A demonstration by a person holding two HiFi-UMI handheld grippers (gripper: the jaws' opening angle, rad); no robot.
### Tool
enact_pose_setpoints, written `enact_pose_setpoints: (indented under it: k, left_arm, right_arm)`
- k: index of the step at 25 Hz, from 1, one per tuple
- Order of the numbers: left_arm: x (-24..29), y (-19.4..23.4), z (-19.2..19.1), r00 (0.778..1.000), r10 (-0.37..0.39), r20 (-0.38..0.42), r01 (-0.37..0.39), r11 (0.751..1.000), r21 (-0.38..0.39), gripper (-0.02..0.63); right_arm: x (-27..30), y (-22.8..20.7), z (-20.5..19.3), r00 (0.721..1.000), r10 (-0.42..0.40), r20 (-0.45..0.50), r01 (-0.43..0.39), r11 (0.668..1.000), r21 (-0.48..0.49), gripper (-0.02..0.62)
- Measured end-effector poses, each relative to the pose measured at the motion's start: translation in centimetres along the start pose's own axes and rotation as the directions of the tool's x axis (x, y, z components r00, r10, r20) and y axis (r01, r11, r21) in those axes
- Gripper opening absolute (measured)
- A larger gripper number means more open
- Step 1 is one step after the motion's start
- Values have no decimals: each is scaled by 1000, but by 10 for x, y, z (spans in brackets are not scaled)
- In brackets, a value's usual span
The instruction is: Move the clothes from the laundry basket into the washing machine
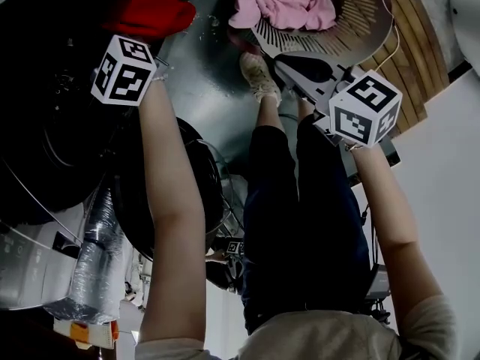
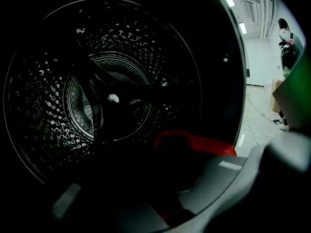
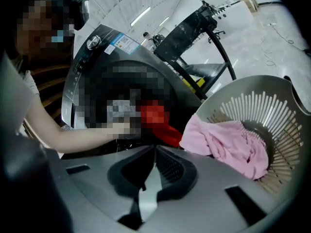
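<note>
My left gripper (image 2: 167,181) is shut on a red garment (image 2: 194,144) and points into the dark perforated drum (image 2: 107,96) of the washing machine (image 3: 97,52). In the head view the red garment (image 1: 150,10) bunches just beyond the left gripper's marker cube (image 1: 124,70), at the machine's opening. My right gripper (image 3: 154,148) is shut with nothing in it; it hangs in front of the white slatted laundry basket (image 3: 272,110). Inside the basket lies a pink garment (image 3: 228,142), which the head view shows as a pink garment (image 1: 281,2) at the top.
The person's legs (image 1: 300,216) and one shoe (image 1: 259,77) stand between machine and basket. A black metal stand (image 3: 194,23) rises behind the machine. A silver hose (image 1: 94,253) hangs at lower left. A wooden slatted panel (image 1: 416,51) lies beside the basket. Another person (image 2: 286,47) stands far off.
</note>
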State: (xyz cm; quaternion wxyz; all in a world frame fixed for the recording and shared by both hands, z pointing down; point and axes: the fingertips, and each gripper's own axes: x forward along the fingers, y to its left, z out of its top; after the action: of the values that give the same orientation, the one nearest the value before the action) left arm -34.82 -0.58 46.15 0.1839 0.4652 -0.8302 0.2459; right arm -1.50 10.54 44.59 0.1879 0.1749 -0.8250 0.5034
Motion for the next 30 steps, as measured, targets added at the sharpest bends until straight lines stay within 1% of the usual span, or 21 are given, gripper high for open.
enact_pose_setpoints:
  k: [2, 3, 6, 7, 8, 9, 10, 13, 15, 17, 19, 20, 21, 22, 23, 24, 25, 27, 28, 29, 30]
  left_arm:
    - [14, 10, 6, 1000, 23, 9, -23, 1000, -17, 38]
    - [21, 11, 2, 1000, 23, -6, -23, 999, -26, 40]
    - [34, 9, -22, 996, 17, -93, -25, 996, -85, 64]
    - [33, 11, -27, 994, 23, -110, -34, 994, -108, 83]
    - [29, 14, -29, 993, 30, -118, -45, 990, -130, 130]
    - [24, 19, -28, 992, 36, -120, -54, 987, -151, 215]
    - [15, 25, -27, 992, 39, -116, -58, 984, -166, 260]
    - [-17, 33, -35, 994, 24, -109, -43, 983, -178, 270]
    - [-38, 24, -55, 990, -20, -142, -6, 983, -184, 270]
    - [-49, -4, -84, 973, -107, -203, 69, 980, -185, 279]
    - [-49, -41, -112, 940, -208, -271, 164, 971, -175, 326]
    - [-48, -57, -123, 921, -247, -301, 206, 965, -162, 334]
    - [-44, -69, -132, 906, -271, -325, 242, 962, -128, 337]
    - [-38, -77, -138, 898, -273, -344, 267, 961, -67, 341]
    - [-31, -81, -142, 899, -253, -358, 277, 961, 16, 342]
    - [-25, -80, -145, 903, -215, -372, 272, 956, 107, 341]
    - [-21, -79, -148, 907, -172, -384, 261, 946, 192, 338]
    - [-21, -79, -153, 911, -115, -397, 258, 908, 330, 337]
    - [-23, -79, -154, 915, -98, -391, 258, 889, 379, 336]
    - [-23, -77, -154, 923, -81, -376, 247, 875, 417, 331]
    - [-23, -72, -153, 934, -58, -352, 223, 866, 447, 300]
  right_arm:
    - [2, 0, 1, 1000, 2, 1, -2, 1000, -1, 21]
    - [3, 0, 0, 1000, 4, -1, -4, 1000, 0, 21]
    - [6, 0, -3, 1000, 6, -10, -6, 1000, 0, 21]
    - [6, 1, -4, 1000, 3, -9, -3, 1000, -3, 21]
    - [6, 2, -4, 1000, 0, -6, 0, 1000, -7, 21]
    - [5, 2, -4, 1000, -3, -1, 3, 1000, -11, 21]
    - [4, 2, -3, 1000, -5, 3, 5, 1000, -14, 21]
    - [2, 0, -2, 1000, -7, 11, 7, 1000, -7, 21]
    - [2, -1, -4, 1000, -12, 11, 12, 1000, 8, 21]
    - [4, -2, -5, 1000, -17, 12, 17, 1000, 19, 21]
    - [7, -4, -7, 1000, -19, 12, 19, 1000, 23, 21]
    - [9, -3, -9, 1000, -19, 8, 19, 999, 26, 21]
    - [10, -3, -11, 1000, -18, 4, 18, 999, 29, 21]
    - [10, -3, -13, 1000, -18, 0, 18, 999, 33, 21]
    - [10, -3, -14, 1000, -18, 0, 18, 999, 37, 21]
    - [10, -5, -15, 1000, -21, 2, 21, 999, 44, 21]
    - [9, -7, -16, 1000, -26, 5, 26, 998, 51, 21]
    - [7, -14, -16, 999, -45, 17, 44, 997, 65, 21]
    - [6, -17, -16, 998, -54, 24, 52, 996, 72, 21]
    - [6, -19, -15, 998, -58, 31, 55, 996, 77, 21]
    - [6, -20, -15, 998, -57, 36, 54, 995, 79, 21]
